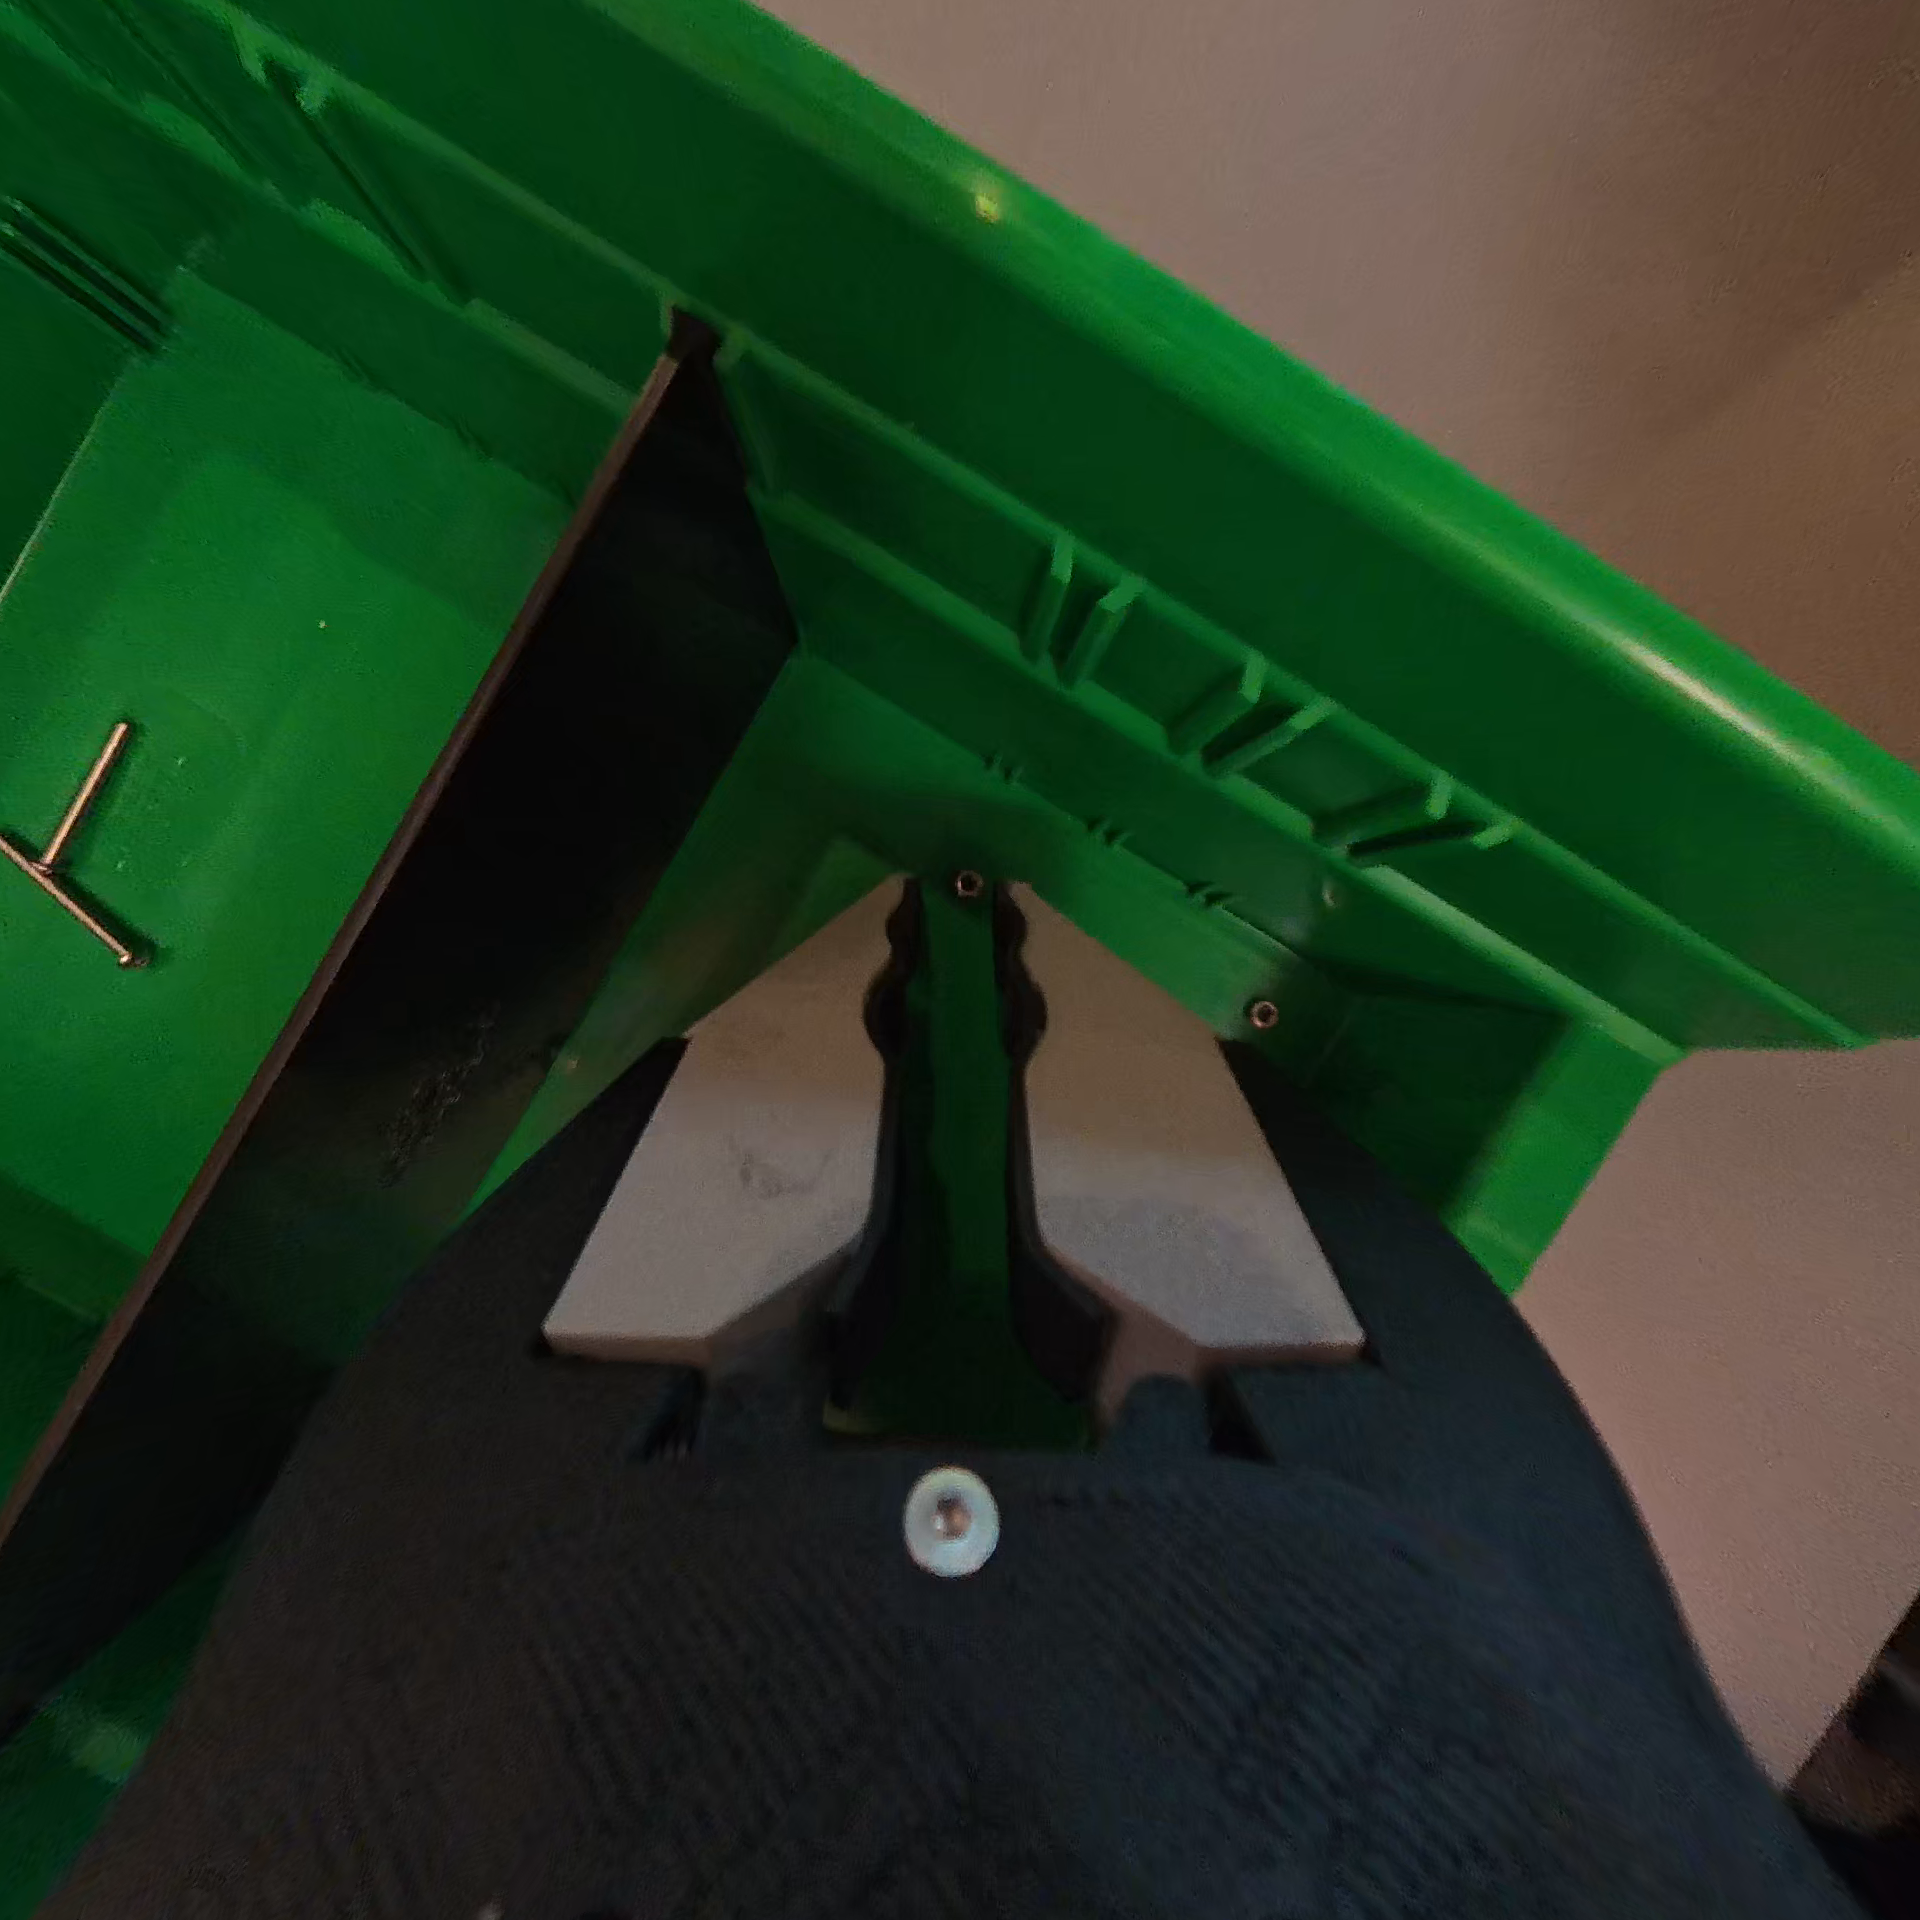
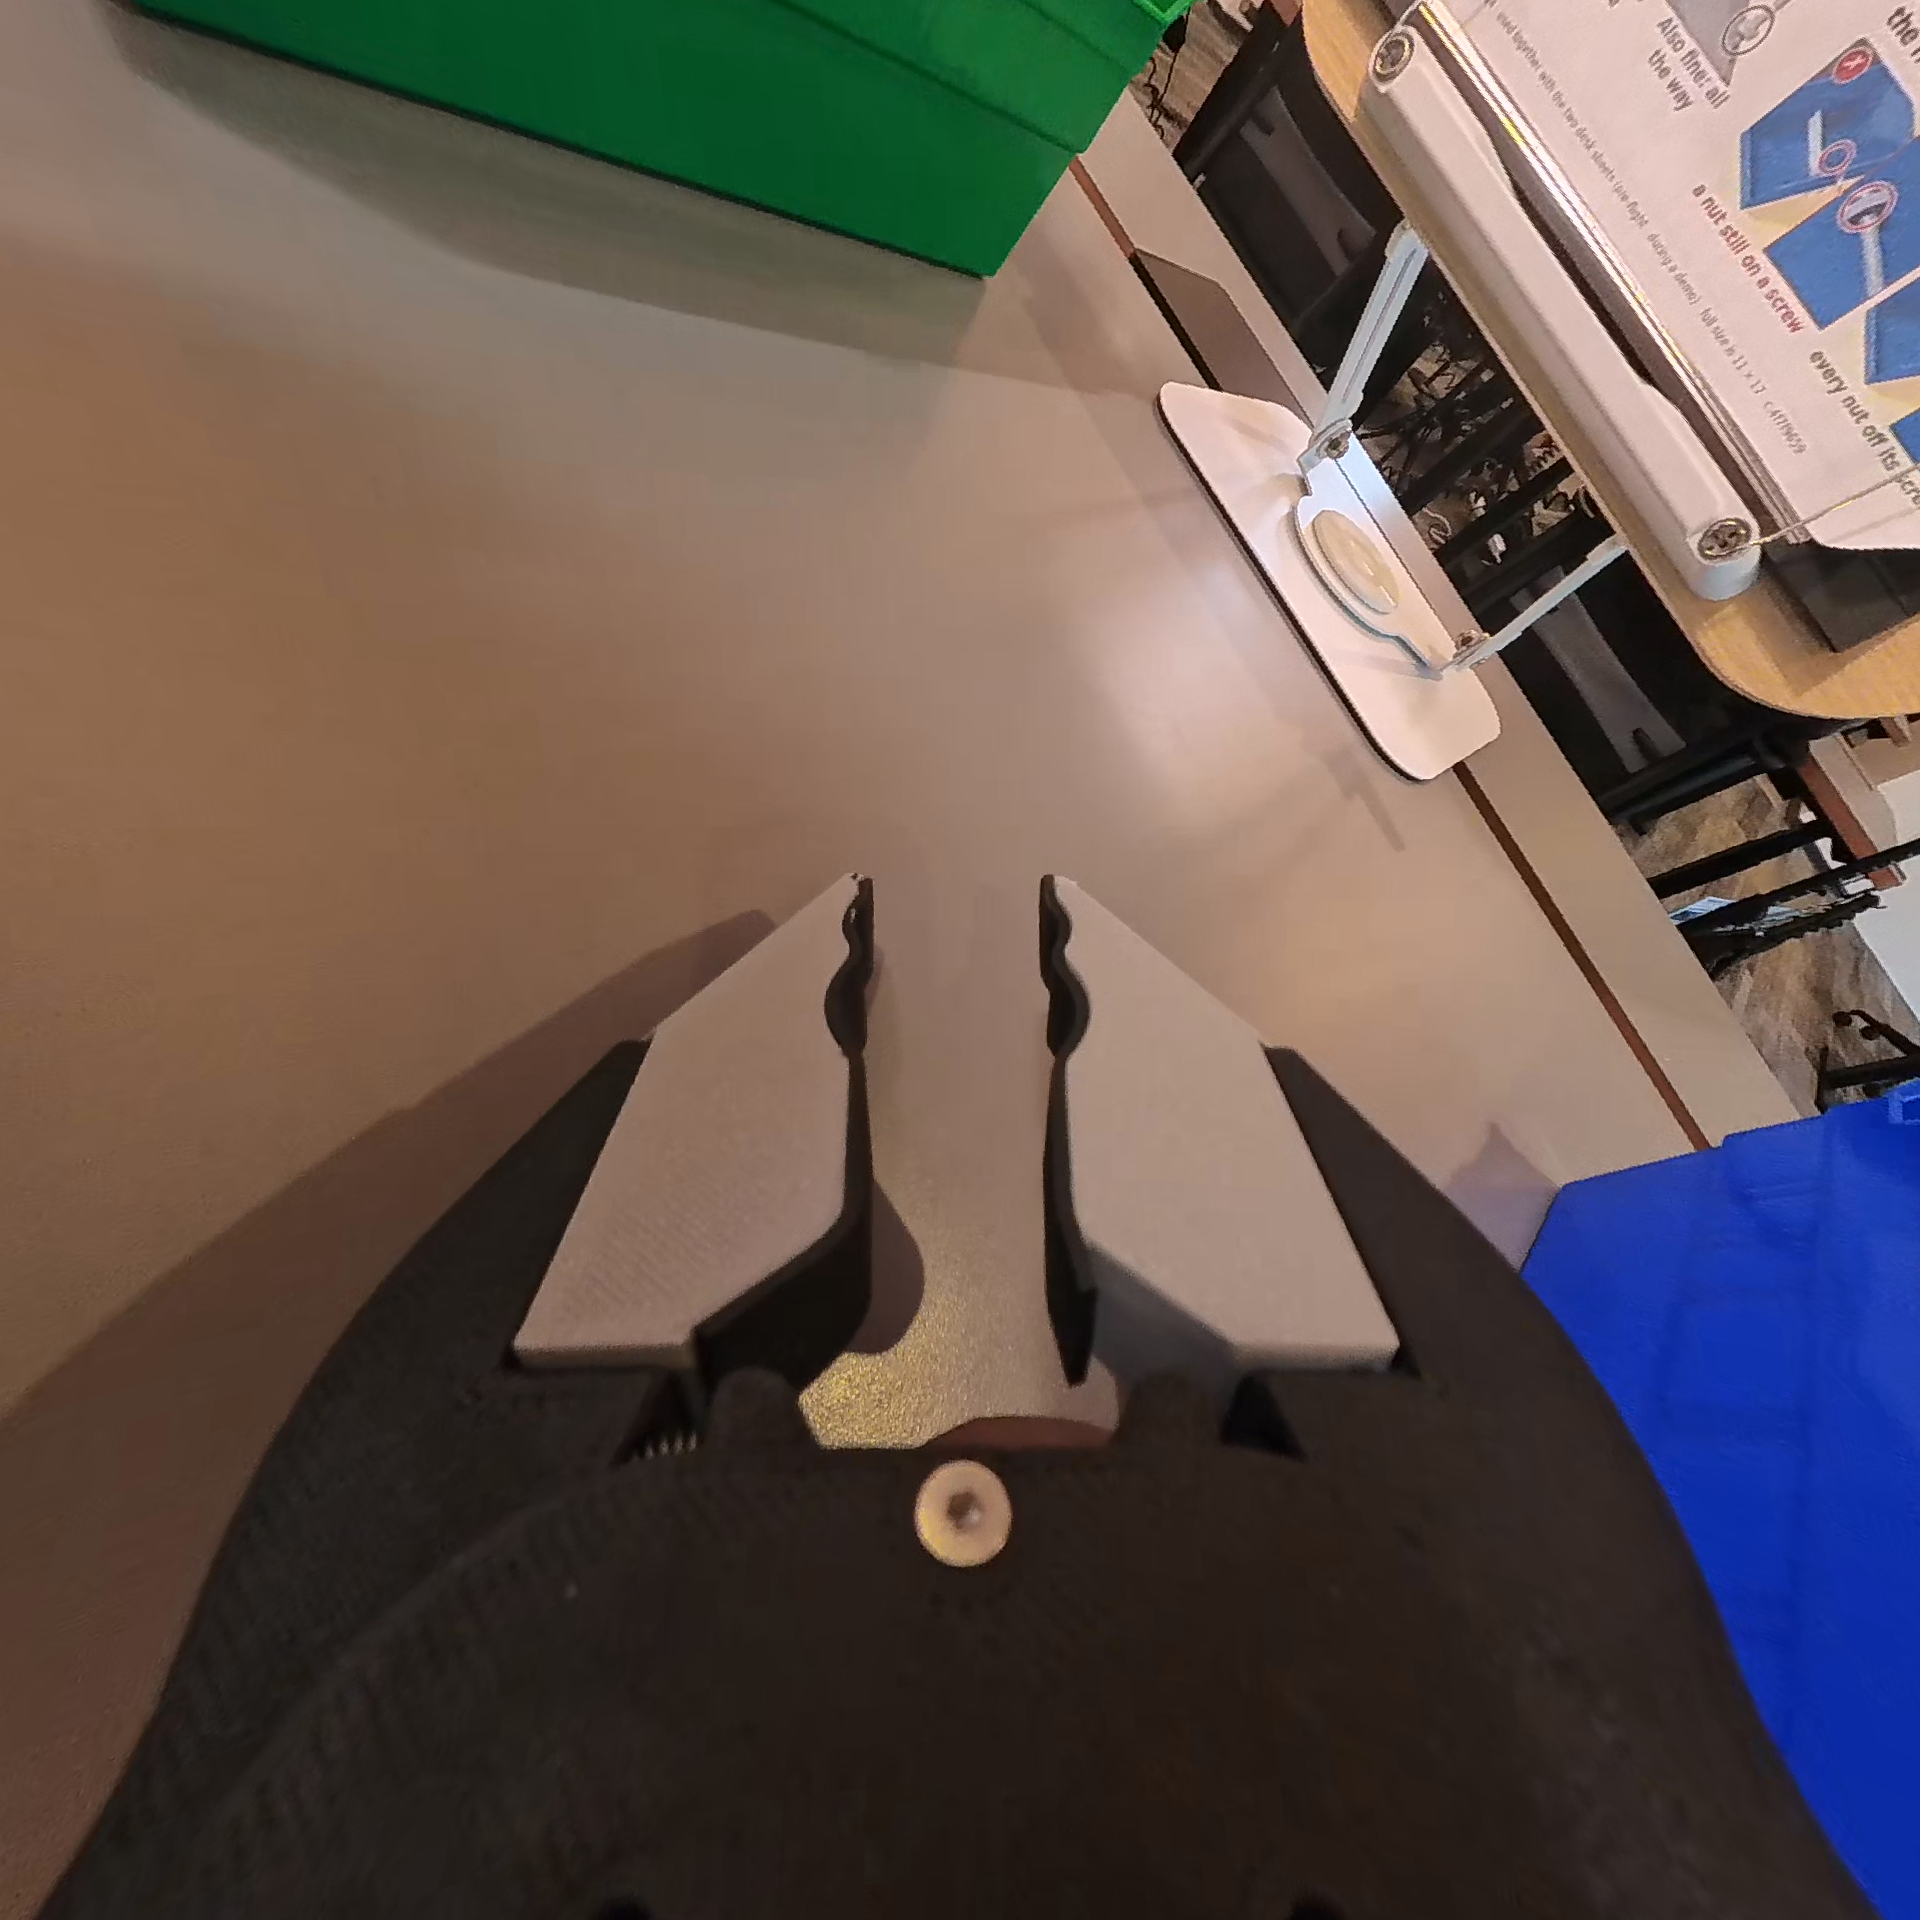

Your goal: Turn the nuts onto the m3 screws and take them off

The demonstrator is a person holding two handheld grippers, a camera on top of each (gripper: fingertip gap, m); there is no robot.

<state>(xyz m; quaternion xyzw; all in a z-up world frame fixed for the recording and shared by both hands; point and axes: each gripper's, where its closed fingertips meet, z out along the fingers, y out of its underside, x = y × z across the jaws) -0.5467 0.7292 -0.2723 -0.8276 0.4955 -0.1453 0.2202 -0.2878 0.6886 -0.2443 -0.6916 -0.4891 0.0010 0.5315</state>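
We see our left claw [image 1: 958,914] narrowly parted over the green bin [image 1: 1039,436], a small nut [image 1: 968,884] at its tips, while our right claw [image 2: 956,904] gapes empty above the worktop [image 2: 520,623].

The bin [image 1: 1195,436] served as the landmark. In the left wrist view a divider [image 1: 582,790] stood inside it, running from its long wall toward the camera. To the divider's left, on the bin floor, lay two thin metal rods [image 1: 88,821], touching at one end. To the divider's right, two small nuts [image 1: 968,884], or possibly screw heads, sat close against the bin's wall; the left gripper [image 1: 956,914] reached in just before them. In the right wrist view the bin [image 2: 727,114] stood on the worktop [image 2: 520,582], well beyond the right gripper [image 2: 956,904]. A document stand [image 2: 1340,561] stood right of the bin at the worktop's edge, and a second container [image 2: 1745,1455] sat nearer, well apart.
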